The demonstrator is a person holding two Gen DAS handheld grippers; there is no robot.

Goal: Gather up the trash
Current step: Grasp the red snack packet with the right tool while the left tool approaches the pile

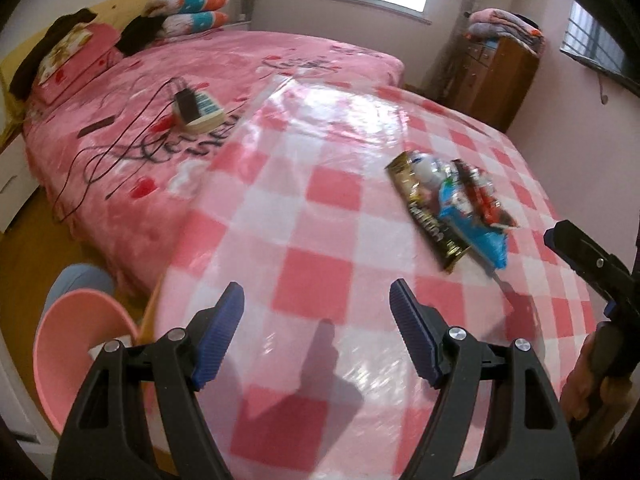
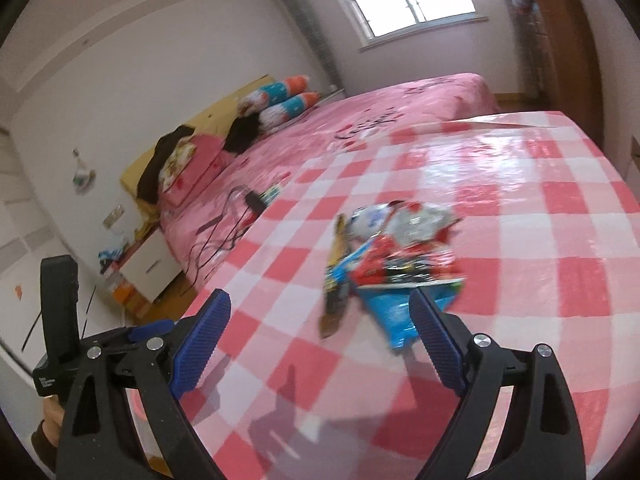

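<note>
A heap of snack wrappers (image 1: 452, 204) lies on the pink-and-white checked table (image 1: 320, 264): a black-and-gold packet, a blue one, a red-and-white one. In the left wrist view my left gripper (image 1: 316, 300) hangs open over bare tablecloth, the heap ahead and to its right. A pink bin (image 1: 76, 336) stands below the table's left edge. In the right wrist view the wrappers (image 2: 384, 260) lie just beyond my right gripper (image 2: 320, 312), which is open with nothing between its blue pads; the blue packet reaches the right fingertip. The right gripper's finger (image 1: 576, 252) shows at the right edge of the left view.
A bed with a pink cover (image 1: 192, 80) runs along the table's far left side, with a book, a charger and black cables (image 1: 192, 108) on it. A wooden cabinet (image 1: 492, 76) with folded blankets stands by the window. A white nightstand (image 2: 148, 268) is beside the bed.
</note>
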